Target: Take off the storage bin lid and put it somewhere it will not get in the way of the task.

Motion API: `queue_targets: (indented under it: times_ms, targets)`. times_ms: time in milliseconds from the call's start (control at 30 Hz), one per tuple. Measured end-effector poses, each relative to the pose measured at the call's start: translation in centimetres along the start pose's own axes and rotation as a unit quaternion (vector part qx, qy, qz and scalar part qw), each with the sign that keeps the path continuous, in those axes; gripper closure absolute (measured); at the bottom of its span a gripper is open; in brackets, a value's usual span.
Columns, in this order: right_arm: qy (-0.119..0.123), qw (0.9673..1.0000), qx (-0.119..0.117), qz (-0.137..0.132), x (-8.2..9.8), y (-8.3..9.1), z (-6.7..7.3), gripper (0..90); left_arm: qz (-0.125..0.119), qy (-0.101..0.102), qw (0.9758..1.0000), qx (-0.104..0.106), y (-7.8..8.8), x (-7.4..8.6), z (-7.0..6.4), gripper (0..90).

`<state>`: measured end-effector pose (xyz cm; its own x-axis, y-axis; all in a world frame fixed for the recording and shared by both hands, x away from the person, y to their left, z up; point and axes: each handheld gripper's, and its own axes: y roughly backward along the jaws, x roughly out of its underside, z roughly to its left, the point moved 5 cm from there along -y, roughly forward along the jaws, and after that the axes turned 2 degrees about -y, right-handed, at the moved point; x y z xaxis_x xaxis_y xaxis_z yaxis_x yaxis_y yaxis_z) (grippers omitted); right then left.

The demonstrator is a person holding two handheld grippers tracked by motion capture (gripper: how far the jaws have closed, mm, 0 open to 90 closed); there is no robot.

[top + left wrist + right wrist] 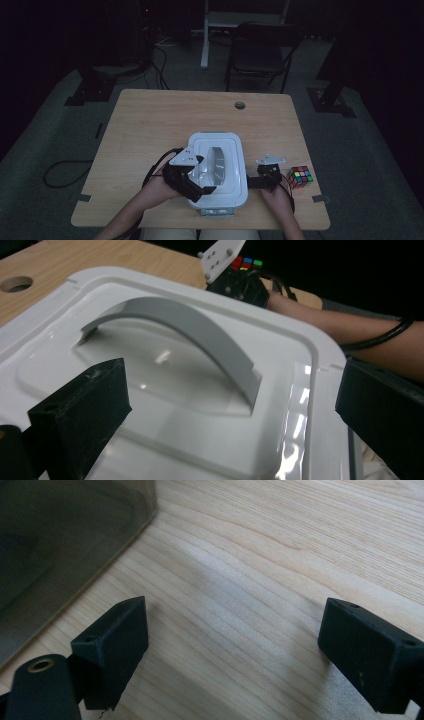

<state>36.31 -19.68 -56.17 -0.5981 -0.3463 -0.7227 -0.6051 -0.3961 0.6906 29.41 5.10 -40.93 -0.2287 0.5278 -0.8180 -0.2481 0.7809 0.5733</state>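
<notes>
Box: a white lidded plastic box (218, 170) is sitting near the front edge of the wooden table (150, 130), between the person's two hands, long side running away from them.
Lid: the white lid (200, 405) is lying flat on the box, with a grey arched handle (200, 335) rising across its middle; it is looking seated, not lifted.
Left tongs: the left gripper (192, 177) is hovering over the near left part of the lid, jaws released and spread wide, one on either side of the handle's near end; nothing is between them yet. This is probably lining up a pinch on the handle.
Right tongs: the right gripper (265, 177) is resting low just beside the box's right wall, jaws released, with bare wood between them; it is likely waiting to steady the box.
Puzzle cube: a coloured cube (299, 176) is lying to the right of the right gripper, apart from the box.
Step in hand: reaching for the handle seems to be under way.
</notes>
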Motion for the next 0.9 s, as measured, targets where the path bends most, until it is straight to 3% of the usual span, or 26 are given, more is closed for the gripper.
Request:
queue_targets:
  times_ms: [300,433,533,833,900]
  targets:
    - [0.000,1.0000,0.000,0.000,0.0,0.0,0.0,12.5,0.013,-0.009,0.9999,0.001,-1.7,-0.7,-0.2,2.7]
    - [0.000,1.0000,0.000,0.000,0.0,0.0,0.0,12.5,0.012,0.001,0.9999,0.002,-2.2,-0.8,0.0,5.6]
    - [0.000,1.0000,0.000,0.000,0.0,0.0,0.0,12.4,0.011,0.004,0.9999,-0.007,-2.4,-0.8,0.4,13.0]
    - [0.000,1.0000,0.000,0.000,0.0,0.0,0.0,12.5,0.028,0.001,0.9995,-0.011,-3.6,-0.9,0.8,20.6]
    - [0.000,1.0000,0.000,0.000,0.0,0.0,0.0,12.5,0.026,0.002,0.9996,-0.012,-3.9,-0.9,0.8,26.3]
